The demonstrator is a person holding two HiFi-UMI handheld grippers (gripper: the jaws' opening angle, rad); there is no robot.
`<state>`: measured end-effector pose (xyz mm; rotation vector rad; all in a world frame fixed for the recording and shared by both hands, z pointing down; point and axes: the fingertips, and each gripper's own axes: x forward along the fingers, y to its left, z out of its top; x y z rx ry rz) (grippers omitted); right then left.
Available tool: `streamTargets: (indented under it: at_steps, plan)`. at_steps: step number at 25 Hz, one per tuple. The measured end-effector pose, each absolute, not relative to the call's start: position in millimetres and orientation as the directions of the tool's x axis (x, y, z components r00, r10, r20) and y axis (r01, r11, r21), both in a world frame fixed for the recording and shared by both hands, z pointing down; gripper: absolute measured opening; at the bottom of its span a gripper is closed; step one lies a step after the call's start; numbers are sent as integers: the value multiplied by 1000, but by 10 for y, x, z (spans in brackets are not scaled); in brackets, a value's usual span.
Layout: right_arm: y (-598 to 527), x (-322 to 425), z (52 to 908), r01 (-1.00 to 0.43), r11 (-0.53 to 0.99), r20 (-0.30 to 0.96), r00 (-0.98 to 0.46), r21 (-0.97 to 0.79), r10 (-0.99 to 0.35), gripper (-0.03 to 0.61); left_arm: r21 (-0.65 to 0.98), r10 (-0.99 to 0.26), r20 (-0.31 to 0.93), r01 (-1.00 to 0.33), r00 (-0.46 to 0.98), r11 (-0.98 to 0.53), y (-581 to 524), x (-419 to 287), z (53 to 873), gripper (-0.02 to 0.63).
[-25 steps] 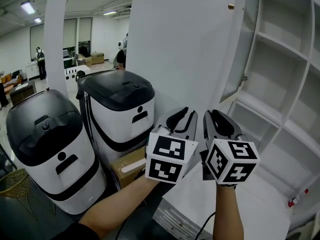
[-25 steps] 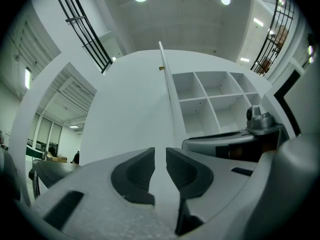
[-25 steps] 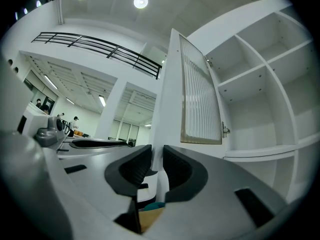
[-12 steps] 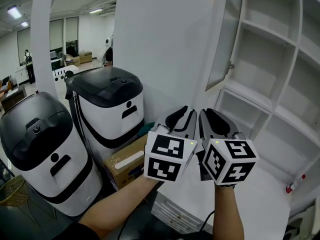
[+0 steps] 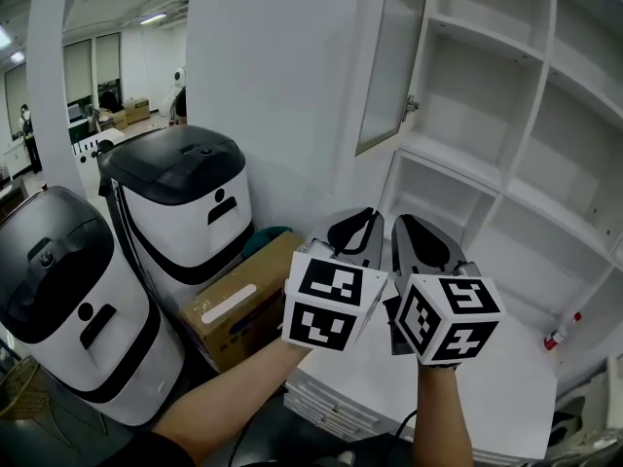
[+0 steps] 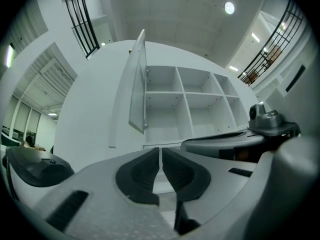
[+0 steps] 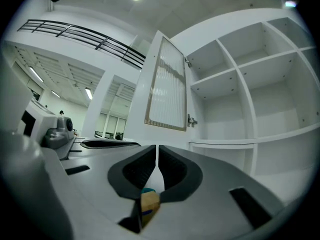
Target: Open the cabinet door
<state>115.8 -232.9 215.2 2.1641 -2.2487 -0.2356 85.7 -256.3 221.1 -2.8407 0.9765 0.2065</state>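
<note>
The white, ribbed-glass cabinet door (image 5: pixel 387 61) stands swung open at the left edge of the white shelf cabinet (image 5: pixel 506 188). Below it, side by side, the left gripper (image 5: pixel 357 224) has just been closing to a thin slit with nothing between its jaws. The right gripper (image 5: pixel 413 230) is equally narrow and empty.

Big open indoor hall, reads as a robotics lab or test floor, not a home. Strip lights (image 5: pixel 153 18) on a high ceiling, black railing (image 7: pixel 85 36) of an upper level, white column (image 5: pixel 49 66). White-and-black machine unit (image 5: pixel 185 202) and its twin (image 5: pixel 68 300) parked by a cardboard box (image 5: pixel 238 309). White shelf cabinet (image 5: pixel 506 193) with glazed door (image 5: pixel 389 56). Person (image 5: pixel 26 129) far back among stacked boxes
</note>
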Motion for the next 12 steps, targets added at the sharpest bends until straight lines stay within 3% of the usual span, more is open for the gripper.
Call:
streamTargets:
  at_steps: [12]
  plan:
    - [-2096,1556,2224,-992,-38,-89,27,120,-996,23,-79,-549,-121,-559,827,-825,-2402,1310,2304,12]
